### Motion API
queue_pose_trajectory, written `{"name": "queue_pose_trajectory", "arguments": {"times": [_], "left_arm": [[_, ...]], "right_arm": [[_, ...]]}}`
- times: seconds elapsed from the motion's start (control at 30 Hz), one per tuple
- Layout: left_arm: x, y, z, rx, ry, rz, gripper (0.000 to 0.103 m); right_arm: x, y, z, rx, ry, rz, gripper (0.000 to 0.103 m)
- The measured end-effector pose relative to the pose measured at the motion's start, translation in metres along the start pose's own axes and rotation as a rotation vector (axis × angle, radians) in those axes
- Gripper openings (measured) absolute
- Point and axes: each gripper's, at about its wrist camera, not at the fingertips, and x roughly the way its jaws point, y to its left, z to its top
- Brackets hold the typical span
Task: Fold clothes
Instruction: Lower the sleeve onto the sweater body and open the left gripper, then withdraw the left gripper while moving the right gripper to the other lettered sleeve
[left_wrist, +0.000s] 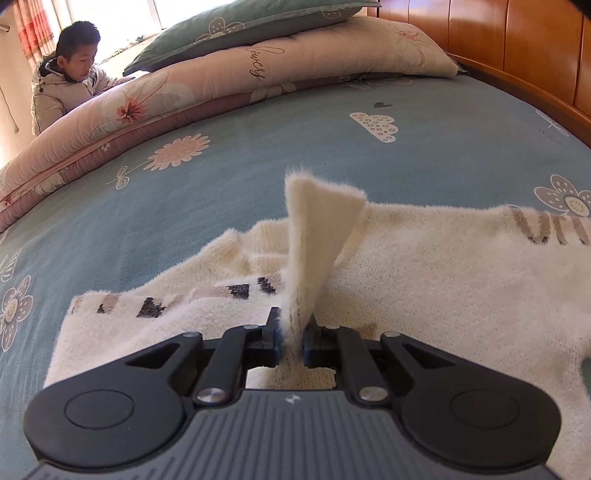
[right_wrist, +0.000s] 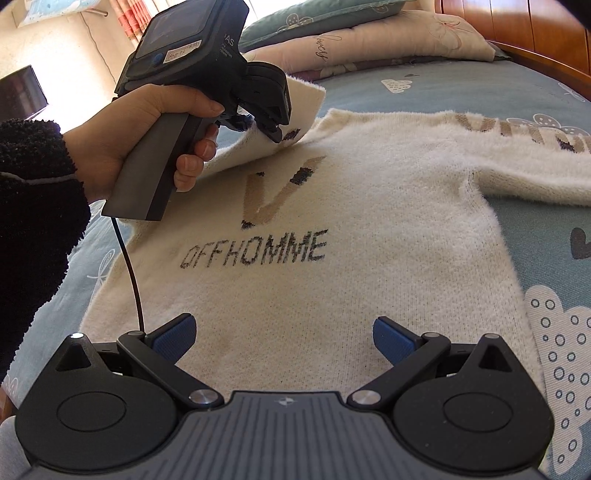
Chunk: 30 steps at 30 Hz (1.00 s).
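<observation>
Status on the fold: early. Cream sweater lies face up on the blue bedsheet, lettering readable, body flat and unfolded. Only the left sleeve is in play; my left gripper has its jaws clamped tight on the sleeve end, cloth pinched between the pads and the cuff sticking up past them. From the right wrist view my left hand carries that gripper over the far-left shoulder area, with the sleeve doubled back toward the chest, near the big V. I judge the sleeve is being laid across the body but isn't set down yet. Right sleeve lies stretched out to the far right, untouched. Left to do, as I read it: drop this sleeve, bring the right one in, then fold the body. Right gripper has its jaws spread wide, nothing between them, hovering just over the near hem with the sweater body directly ahead of it. Whether its tips touch the knit I can't tell. Folded quilts and a pillow are stacked at the far side, well clear. Another person sits beyond them at far left.
</observation>
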Motion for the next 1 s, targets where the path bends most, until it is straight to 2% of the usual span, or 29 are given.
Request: {"name": "queue_pose_trajectory", "arguments": {"times": [0.2, 0.3, 0.47, 0.63, 0.7, 0.83, 0.9, 0.97, 1.0], "left_arm": [[0.013, -0.010, -0.002, 0.015, 0.014, 0.013, 0.009], [0.015, -0.013, -0.004, 0.035, 0.022, 0.010, 0.017], [0.006, -0.015, -0.006, 0.060, 0.013, -0.020, 0.038], [-0.021, -0.012, -0.005, 0.085, -0.040, -0.063, 0.047], [-0.036, -0.006, -0.005, 0.085, -0.065, -0.096, 0.050], [-0.067, 0.017, -0.010, 0.074, -0.138, -0.157, 0.071], [-0.079, 0.038, -0.017, 0.041, -0.170, -0.184, 0.073], [-0.086, 0.059, -0.023, 0.020, -0.181, -0.209, 0.080], [-0.088, 0.072, -0.028, 0.008, -0.179, -0.182, 0.080]], "right_arm": [[0.002, -0.001, 0.000, 0.001, 0.005, -0.004, 0.103], [0.002, -0.002, 0.000, 0.002, 0.006, -0.004, 0.103], [0.005, -0.004, 0.000, 0.007, 0.012, -0.012, 0.103], [0.007, -0.005, 0.001, 0.008, 0.018, -0.015, 0.103], [0.008, -0.006, 0.001, 0.012, 0.022, -0.016, 0.103], [0.010, -0.007, 0.000, 0.014, 0.027, -0.018, 0.103], [0.010, -0.007, 0.000, 0.012, 0.028, -0.019, 0.103], [0.011, -0.007, -0.001, 0.010, 0.029, -0.022, 0.103], [0.011, -0.007, -0.001, 0.009, 0.028, -0.024, 0.103]]}}
